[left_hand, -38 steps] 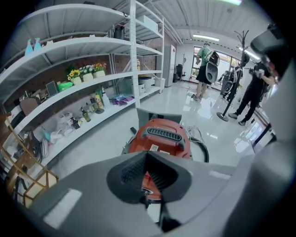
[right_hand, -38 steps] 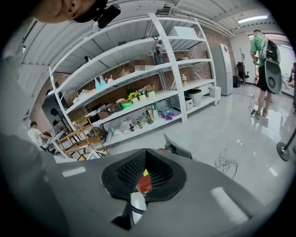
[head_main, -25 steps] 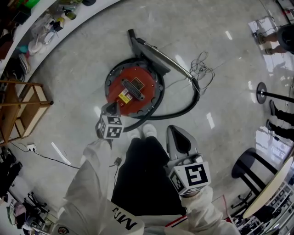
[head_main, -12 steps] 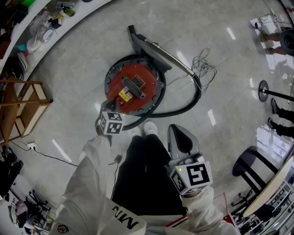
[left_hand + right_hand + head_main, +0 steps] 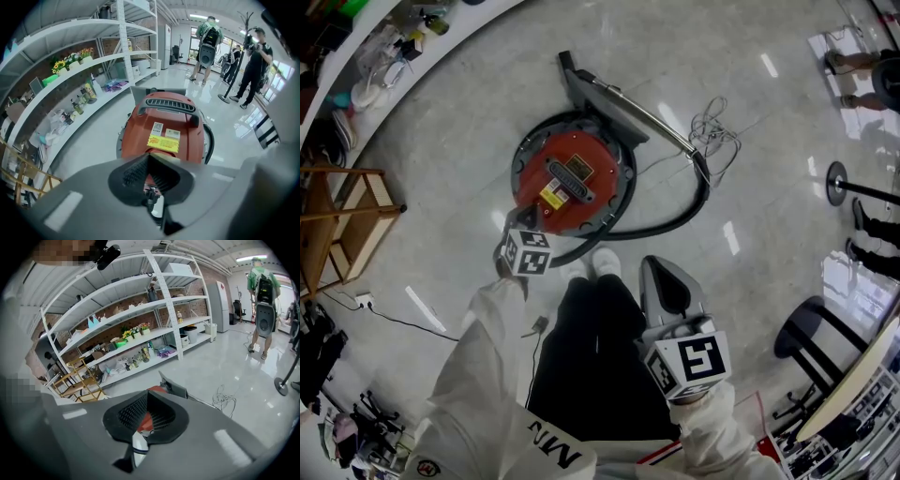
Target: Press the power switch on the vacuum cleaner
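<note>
Two closed hand-held grippers above the floor, the left one at the near edge of the vacuum cleaner.

Far to the left of the vacuum cleaner (image 5: 572, 180) stands a wooden frame (image 5: 342, 220), under the white shelf (image 5: 366, 56). The left hand-held gripper (image 5: 516, 230) is over the near-left rim of the vacuum cleaner. In its own view the jaws are pressed together with nothing between them, and the tips (image 5: 149, 157) point at the red top just below the yellow label (image 5: 163, 143). I cannot tell if they touch it, and the switch itself I cannot make out. The vacuum cleaner stands on the grey floor (image 5: 459, 141). Its black hose (image 5: 670, 225) curves round its right side (a loose cable (image 5: 717, 131) lies further right). Near and to the right of the vacuum cleaner, well apart from it, the right hand-held gripper (image 5: 656, 267) is also closed and holds nothing.
</note>
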A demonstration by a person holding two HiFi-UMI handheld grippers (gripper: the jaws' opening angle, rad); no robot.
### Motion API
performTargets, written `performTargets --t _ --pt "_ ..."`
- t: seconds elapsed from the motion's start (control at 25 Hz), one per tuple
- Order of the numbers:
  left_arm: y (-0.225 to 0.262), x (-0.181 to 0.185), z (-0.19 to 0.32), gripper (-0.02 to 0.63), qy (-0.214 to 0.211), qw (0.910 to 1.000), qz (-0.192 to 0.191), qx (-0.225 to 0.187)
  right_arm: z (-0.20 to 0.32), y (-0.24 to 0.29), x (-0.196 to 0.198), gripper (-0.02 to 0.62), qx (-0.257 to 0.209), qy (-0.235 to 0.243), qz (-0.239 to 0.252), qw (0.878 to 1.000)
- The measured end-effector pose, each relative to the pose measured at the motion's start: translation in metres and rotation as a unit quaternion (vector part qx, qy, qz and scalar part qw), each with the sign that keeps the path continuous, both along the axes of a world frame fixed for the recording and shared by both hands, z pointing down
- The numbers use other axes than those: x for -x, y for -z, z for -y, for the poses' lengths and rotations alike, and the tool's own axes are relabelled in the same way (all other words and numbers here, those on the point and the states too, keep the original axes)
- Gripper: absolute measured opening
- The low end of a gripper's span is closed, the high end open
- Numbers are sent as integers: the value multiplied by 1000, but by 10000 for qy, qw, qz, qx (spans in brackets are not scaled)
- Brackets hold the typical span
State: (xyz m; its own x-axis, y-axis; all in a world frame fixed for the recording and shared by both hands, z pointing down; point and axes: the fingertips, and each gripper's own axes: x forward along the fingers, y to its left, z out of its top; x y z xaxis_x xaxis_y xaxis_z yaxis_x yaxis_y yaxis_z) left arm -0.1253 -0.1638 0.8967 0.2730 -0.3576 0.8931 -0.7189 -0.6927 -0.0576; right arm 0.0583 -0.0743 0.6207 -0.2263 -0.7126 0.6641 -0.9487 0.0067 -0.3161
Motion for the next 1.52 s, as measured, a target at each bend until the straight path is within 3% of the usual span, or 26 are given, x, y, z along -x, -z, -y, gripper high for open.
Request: performTargets --t 1.52 --pt "-7 0 1 -2 218 9997 -33 80 -6 -22 14 2 235 149 50 9996"
